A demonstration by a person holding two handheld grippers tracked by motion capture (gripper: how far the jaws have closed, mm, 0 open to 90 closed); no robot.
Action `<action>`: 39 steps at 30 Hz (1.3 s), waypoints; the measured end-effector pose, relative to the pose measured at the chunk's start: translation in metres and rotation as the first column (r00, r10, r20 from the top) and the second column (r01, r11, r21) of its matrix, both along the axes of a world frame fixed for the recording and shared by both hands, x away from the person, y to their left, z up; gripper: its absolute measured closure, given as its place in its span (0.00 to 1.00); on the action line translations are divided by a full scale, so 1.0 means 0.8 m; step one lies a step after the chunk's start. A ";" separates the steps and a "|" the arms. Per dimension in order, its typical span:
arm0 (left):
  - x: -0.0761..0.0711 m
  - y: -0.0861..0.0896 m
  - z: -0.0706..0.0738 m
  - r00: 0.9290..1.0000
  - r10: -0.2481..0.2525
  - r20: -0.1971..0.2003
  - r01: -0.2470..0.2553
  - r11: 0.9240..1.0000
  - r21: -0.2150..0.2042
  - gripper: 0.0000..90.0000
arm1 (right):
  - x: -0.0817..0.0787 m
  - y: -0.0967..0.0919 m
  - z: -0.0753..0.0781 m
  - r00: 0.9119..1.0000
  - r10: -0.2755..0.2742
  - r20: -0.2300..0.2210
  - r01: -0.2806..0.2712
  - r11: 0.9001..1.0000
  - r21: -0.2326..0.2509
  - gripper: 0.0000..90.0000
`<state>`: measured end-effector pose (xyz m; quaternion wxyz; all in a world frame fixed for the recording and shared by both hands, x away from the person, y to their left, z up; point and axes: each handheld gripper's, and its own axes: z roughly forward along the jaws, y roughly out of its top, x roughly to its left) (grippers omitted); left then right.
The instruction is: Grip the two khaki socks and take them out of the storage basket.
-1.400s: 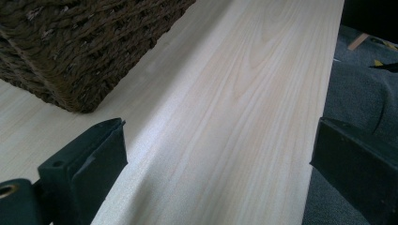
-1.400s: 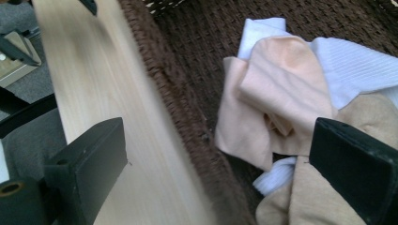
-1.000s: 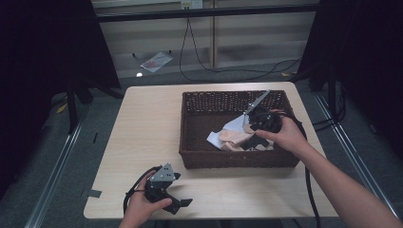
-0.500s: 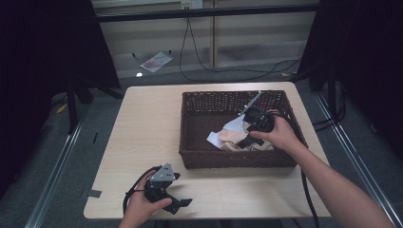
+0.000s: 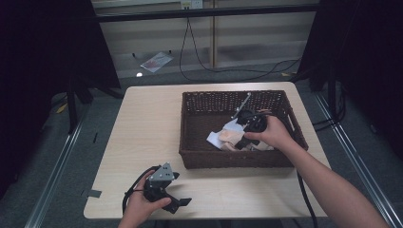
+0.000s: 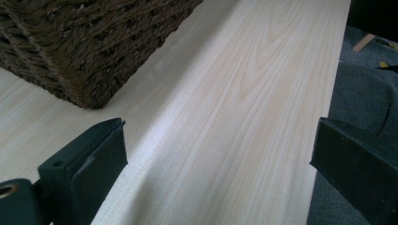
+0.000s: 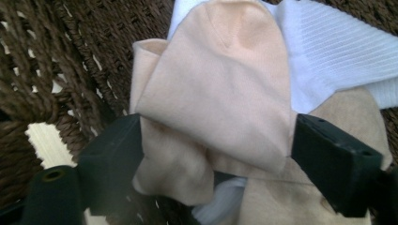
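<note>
Beige sock (image 7: 220,89) lies in the wicker basket (image 5: 190,142), on top of the pile w/ the white ribbed cloth (image 7: 328,56) beside and partly under it. You've got the right gripper (image 7: 216,154) down inside the basket, jaws either side of the sock; they've just been closing, then eased back a touch. In the right gripper view the sock sits between the two black jaws, cloth meeting both of them. Can't tell if they truly pinch it, so read them as standing wide w/ the sock between, not clamped.

Nearest you, relative to the basket: your left gripper (image 5: 166,192) rests on the table (image 5: 142,123) off the basket's near left corner, close to the table's near edge, your left hand (image 5: 140,209) wrapped round its body. Jaws there are wide apart w/ nothing between them; in the left gripper view they frame bare wood, w/ the basket's woven corner (image 6: 89,51) up ahead at upper left.

Next, the basket's near wall, then the pile inside: beige sock and white cloth lie toward the basket's middle-right, right hand (image 5: 271,135) over them.

Beyond the basket, past the table's far edge, a black cable (image 5: 228,76) loops on the floor, and a pale sheet (image 5: 156,61) lies off to the far left of it.
</note>
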<state>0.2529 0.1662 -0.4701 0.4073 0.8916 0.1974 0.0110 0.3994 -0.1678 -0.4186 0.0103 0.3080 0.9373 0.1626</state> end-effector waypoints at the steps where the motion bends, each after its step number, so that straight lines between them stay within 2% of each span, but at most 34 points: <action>1: 0.000 0.000 0.000 1.000 0.007 -0.003 -0.007 1.000 -0.002 0.04 | 0.001 0.000 -0.001 1.000 0.001 -0.003 -0.001 1.000 -0.003 0.16; 5: 0.000 0.001 0.000 1.000 0.008 -0.004 -0.008 1.000 0.000 0.03 | 0.003 -0.001 -0.003 1.000 -0.001 -0.015 0.001 1.000 0.014 0.18; 7: 0.001 0.001 0.000 1.000 0.003 -0.002 -0.003 1.000 0.006 0.04 | 0.004 0.000 -0.004 1.000 0.003 -0.021 -0.003 1.000 0.013 0.25; 10: 0.000 0.000 0.000 1.000 0.008 -0.006 -0.008 1.000 -0.001 0.04 | 0.006 -0.001 -0.006 0.999 0.023 -0.027 -0.022 1.000 0.019 0.52; 11: 0.000 0.000 0.000 1.000 0.008 -0.006 -0.008 1.000 -0.001 0.03 | 0.006 -0.001 -0.006 0.999 0.023 -0.027 -0.022 1.000 0.019 0.52; 12: 0.000 0.001 0.001 1.000 0.012 -0.004 -0.012 1.000 0.004 0.04 | 0.007 -0.003 -0.008 0.999 0.025 -0.029 -0.024 0.999 0.023 0.70; 13: 0.000 0.001 0.001 1.000 0.012 -0.004 -0.012 1.000 0.004 0.03 | 0.007 -0.003 -0.008 0.999 0.025 -0.029 -0.024 0.999 0.023 0.70; 14: 0.001 0.001 0.000 1.000 0.013 -0.002 -0.013 1.000 -0.002 0.03 | 0.008 -0.004 -0.007 0.999 0.025 -0.028 -0.024 1.000 0.016 0.76; 15: 0.001 0.001 -0.001 1.000 0.015 -0.002 -0.015 1.000 -0.005 0.04 | 0.009 -0.007 -0.006 0.999 0.023 -0.025 -0.022 0.999 0.030 0.87; 18: 0.001 0.002 0.000 1.000 0.015 -0.005 -0.015 1.000 0.003 0.04 | 0.011 -0.014 -0.003 0.999 0.008 -0.031 -0.006 0.999 0.046 0.97; 21: 0.001 0.002 0.000 1.000 0.014 -0.005 -0.014 1.000 0.002 0.04 | 0.011 -0.019 0.002 0.999 -0.002 -0.043 0.005 0.998 0.061 1.00; 24: 0.001 0.002 0.000 1.000 0.015 -0.005 -0.015 1.000 0.001 0.04 | 0.011 -0.027 0.012 0.998 -0.008 -0.057 0.012 0.998 0.065 1.00; 27: 0.001 0.001 -0.001 1.000 0.011 0.000 -0.011 1.000 -0.001 0.04 | 0.010 -0.029 0.018 0.999 -0.008 -0.050 0.012 0.996 0.087 1.00; 30: 0.001 0.001 0.000 1.000 0.008 -0.005 -0.008 1.000 0.007 0.04 | 0.011 -0.027 0.017 0.998 0.000 -0.062 0.006 0.995 0.100 0.74; 31: 0.001 0.001 0.000 1.000 0.008 -0.004 -0.008 1.000 0.003 0.04 | 0.010 -0.025 0.014 0.997 -0.001 -0.078 0.009 0.995 0.103 0.60; 32: 0.001 0.001 0.000 1.000 0.008 -0.004 -0.008 1.000 0.003 0.04 | 0.010 -0.025 0.014 0.997 -0.001 -0.078 0.009 0.995 0.103 0.60; 33: 0.001 0.001 -0.001 1.000 0.011 -0.003 -0.011 1.000 -0.006 0.04 | 0.010 -0.021 0.011 0.997 -0.018 -0.069 0.024 0.996 0.084 0.52; 34: 0.001 0.001 -0.001 1.000 0.011 -0.003 -0.011 1.000 -0.006 0.04 | 0.010 -0.021 0.011 0.997 -0.018 -0.069 0.024 0.996 0.084 0.52; 35: 0.001 0.001 -0.001 1.000 0.008 -0.006 -0.008 1.000 0.002 0.04 | 0.009 -0.019 0.010 0.997 -0.011 -0.071 0.018 0.996 0.091 0.41; 39: 0.001 0.001 -0.002 1.000 0.009 -0.007 -0.009 1.000 -0.001 0.03 | 0.008 -0.014 0.011 0.998 -0.019 -0.066 0.026 0.994 0.102 0.34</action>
